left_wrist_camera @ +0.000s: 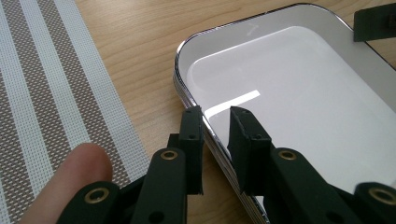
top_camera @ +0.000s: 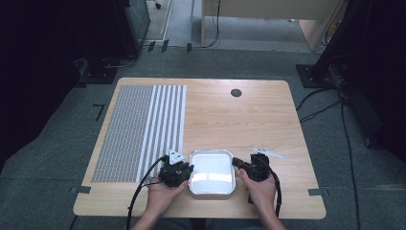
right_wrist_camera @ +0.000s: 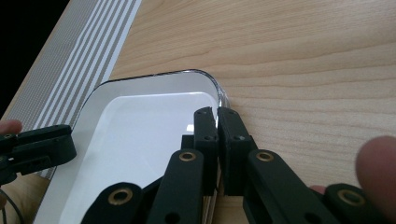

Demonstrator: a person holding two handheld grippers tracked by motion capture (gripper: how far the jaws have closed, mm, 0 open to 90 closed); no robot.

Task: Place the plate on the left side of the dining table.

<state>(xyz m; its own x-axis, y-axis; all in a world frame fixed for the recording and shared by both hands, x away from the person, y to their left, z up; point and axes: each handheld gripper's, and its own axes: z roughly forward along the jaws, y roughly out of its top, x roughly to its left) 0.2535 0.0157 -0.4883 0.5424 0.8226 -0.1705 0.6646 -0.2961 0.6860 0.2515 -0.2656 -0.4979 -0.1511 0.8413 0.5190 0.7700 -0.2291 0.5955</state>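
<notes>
A shallow white tray with a shiny metal rim (top_camera: 212,152) sits on the wooden table near its front edge. My left gripper (top_camera: 190,168) is at the tray's left rim. In the left gripper view its jaws (left_wrist_camera: 217,116) straddle the rim of the tray (left_wrist_camera: 299,79), one outside and one inside, shut on it. My right gripper (top_camera: 236,164) is at the right rim. In the right gripper view its jaws (right_wrist_camera: 217,114) stand almost together, pinching the edge of the tray (right_wrist_camera: 140,121). The tray holds nothing.
A striped woven placemat (top_camera: 139,129) covers the table's left part, close beside the tray. A dark round grommet (top_camera: 236,92) sits near the far edge. A thin pale piece (top_camera: 269,153) shows just beyond the right gripper. Bare wood (top_camera: 239,120) stretches behind the tray.
</notes>
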